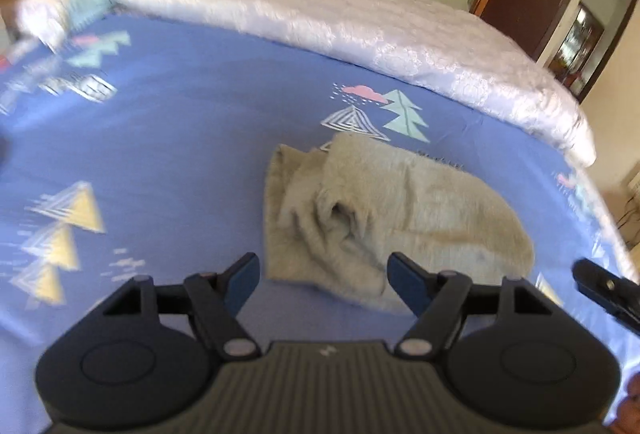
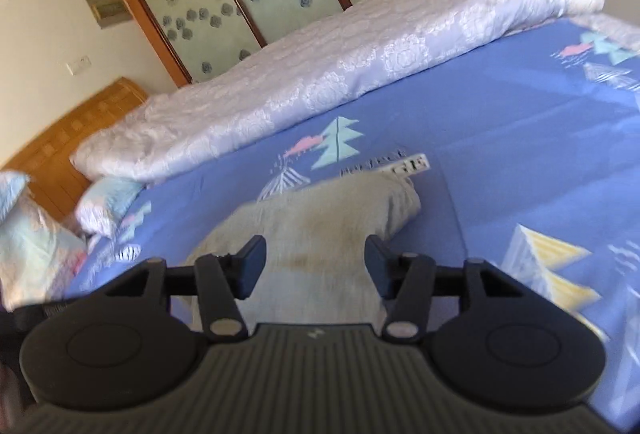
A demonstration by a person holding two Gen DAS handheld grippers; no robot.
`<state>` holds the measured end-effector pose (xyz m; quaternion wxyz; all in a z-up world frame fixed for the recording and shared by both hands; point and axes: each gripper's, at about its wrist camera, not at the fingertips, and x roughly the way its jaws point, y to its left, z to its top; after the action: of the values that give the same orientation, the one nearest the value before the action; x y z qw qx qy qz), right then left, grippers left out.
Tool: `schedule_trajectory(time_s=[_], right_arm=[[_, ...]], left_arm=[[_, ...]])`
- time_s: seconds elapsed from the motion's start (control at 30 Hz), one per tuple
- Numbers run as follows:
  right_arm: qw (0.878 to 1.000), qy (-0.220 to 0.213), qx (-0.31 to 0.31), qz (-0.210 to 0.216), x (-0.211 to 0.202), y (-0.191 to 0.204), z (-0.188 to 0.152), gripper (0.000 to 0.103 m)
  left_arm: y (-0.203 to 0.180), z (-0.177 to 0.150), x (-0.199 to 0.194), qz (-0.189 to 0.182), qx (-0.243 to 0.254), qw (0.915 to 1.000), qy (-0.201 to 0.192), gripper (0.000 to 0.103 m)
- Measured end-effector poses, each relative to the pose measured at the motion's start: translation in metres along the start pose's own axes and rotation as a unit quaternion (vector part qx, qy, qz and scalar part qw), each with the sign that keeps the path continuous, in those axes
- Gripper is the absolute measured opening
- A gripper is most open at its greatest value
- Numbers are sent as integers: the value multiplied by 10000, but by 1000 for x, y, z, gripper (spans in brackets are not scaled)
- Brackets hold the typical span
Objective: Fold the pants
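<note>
A: Quick pass, left to right. Your left claw?

B: My left gripper (image 1: 322,284) has its jaws apart, nothing between the pads. The pants (image 1: 384,218) lie just ahead of it on the bed sheet (image 1: 180,138), already bunched into a small folded bundle, leaning toward my right finger. No contact that I can see.

A: Right claw?

B: My right gripper (image 2: 314,266) is spread too, empty, hovering over the near end of the pants (image 2: 320,230); the cloth runs straight out ahead between the fingers. Whether the pads touch it, I can't tell, the view is blurred.

A: How do you do the step well?

B: My guess: pinch both near corners together, all layers, lift low, lay over evenly, or the bundle slumps.

A: Materials?

B: Pants: beige, fuzzy knit, soft, lumpy, one puckered fold in the middle. Sheet: smooth blue cotton, printed triangles and trees. Beyond the pants, a white quilt (image 2: 320,74), embossed, puffy, rolled long.
</note>
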<state>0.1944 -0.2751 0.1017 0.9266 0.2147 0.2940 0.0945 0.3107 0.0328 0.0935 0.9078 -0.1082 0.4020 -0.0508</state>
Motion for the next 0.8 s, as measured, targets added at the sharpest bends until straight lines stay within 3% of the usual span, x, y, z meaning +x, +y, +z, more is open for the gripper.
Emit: schedule_trajectory(time_s=[0.13, 0.33, 0.5, 0.6, 0.8], right_arm=[[9994, 119, -231, -215, -35, 20, -30, 57], [9983, -4, -494, -321, -85, 46, -68, 77], [9986, -21, -451, -271, -119, 50, -84, 87], [9991, 17, -344, -253, -135, 48, -94, 89], [9998, 140, -51, -119, -155, 48, -109, 92]], left_arm=[[-17, -30, -59, 375, 450, 9980, -224, 78], [-36, -84, -133, 523, 773, 9946, -450, 89], [-43, -116, -168, 596, 926, 9921, -604, 91], [-48, -130, -184, 601, 1063, 9906, -615, 100], [-59, -152, -200, 601, 1215, 9893, -548, 103]])
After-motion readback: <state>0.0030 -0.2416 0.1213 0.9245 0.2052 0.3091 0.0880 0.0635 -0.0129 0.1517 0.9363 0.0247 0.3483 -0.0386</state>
